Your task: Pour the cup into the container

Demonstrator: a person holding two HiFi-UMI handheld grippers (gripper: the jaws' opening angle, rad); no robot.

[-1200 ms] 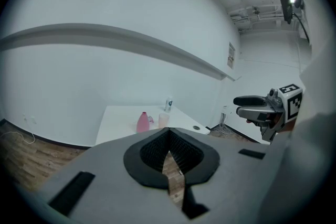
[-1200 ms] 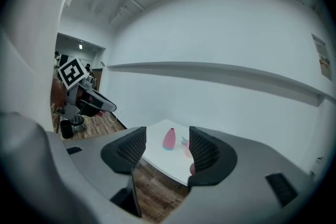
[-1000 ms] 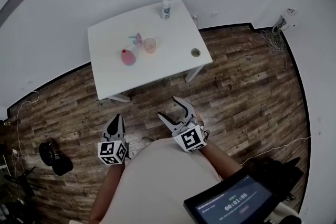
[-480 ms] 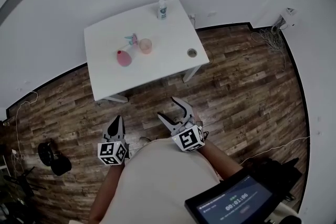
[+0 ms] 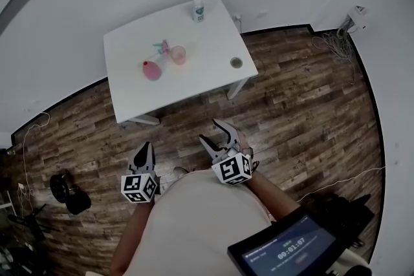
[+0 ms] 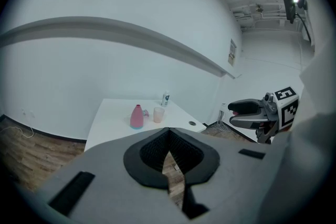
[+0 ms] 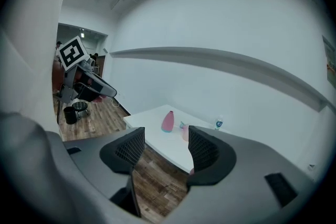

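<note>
Bare test room: white table [image 5: 213,77], plank floor [image 5: 304,100], loose cables [image 5: 333,45].

The left gripper [image 5: 147,147] points forward and slightly down, its jaws pressed together with nothing in them. Beside it the right gripper [image 5: 209,130] points the same way, its jaws partly apart, just been closing, nothing between them.

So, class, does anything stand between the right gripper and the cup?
Nothing visible: only floor and bare table lie between. The right gripper, its jaws apart but just closing, holds nothing; the pink container stands beside the cup.
</note>
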